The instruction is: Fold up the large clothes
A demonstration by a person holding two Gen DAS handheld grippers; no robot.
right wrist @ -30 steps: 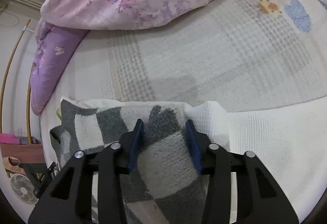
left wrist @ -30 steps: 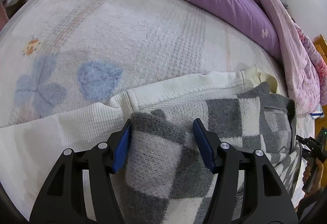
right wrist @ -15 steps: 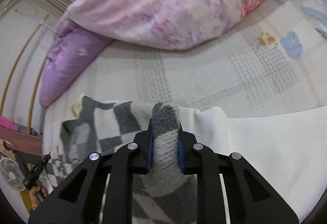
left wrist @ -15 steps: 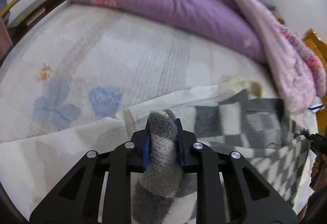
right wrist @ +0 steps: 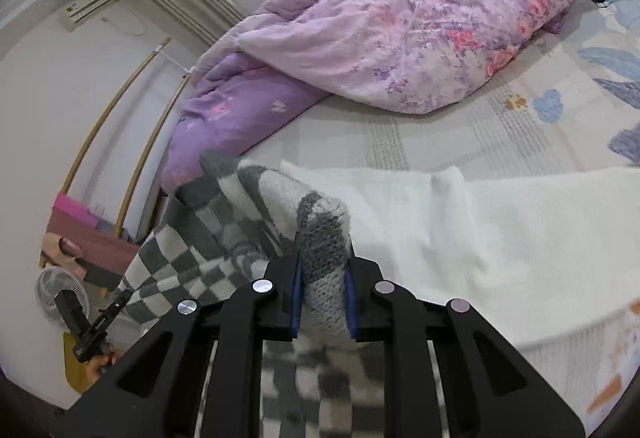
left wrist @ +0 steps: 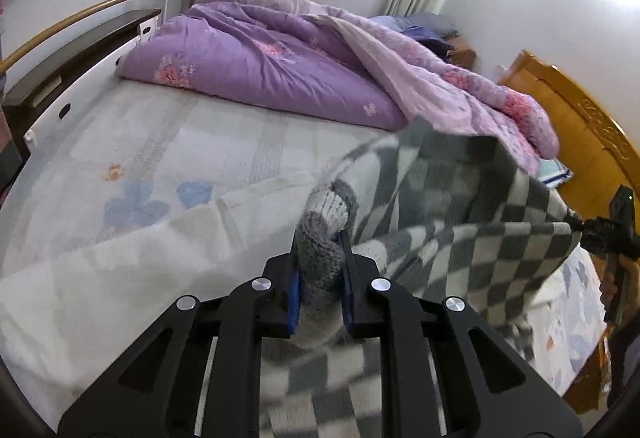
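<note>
A grey-and-white checkered knit garment (left wrist: 460,214) hangs stretched in the air above the bed between my two grippers. My left gripper (left wrist: 320,270) is shut on one bunched corner of it. My right gripper (right wrist: 323,278) is shut on the other corner, and the garment (right wrist: 208,238) trails away to the left in that view. Each gripper also shows far off in the other's view: the right one (left wrist: 608,234) and the left one (right wrist: 96,326). A white waffle-knit cloth (left wrist: 132,262) lies flat on the bed under the garment, also in the right wrist view (right wrist: 500,234).
A purple and pink floral duvet (left wrist: 280,66) is heaped along the far side of the bed (left wrist: 120,142). A wooden headboard (left wrist: 592,134) stands at the right. Curved wooden rails (left wrist: 80,18) and a cabinet stand at the left. A floor fan (right wrist: 60,290) is beside the bed.
Both grippers closed on the checkered garment's corners and lifted it off the bed. It now hangs raised between them, and both cameras look more level across the room.
</note>
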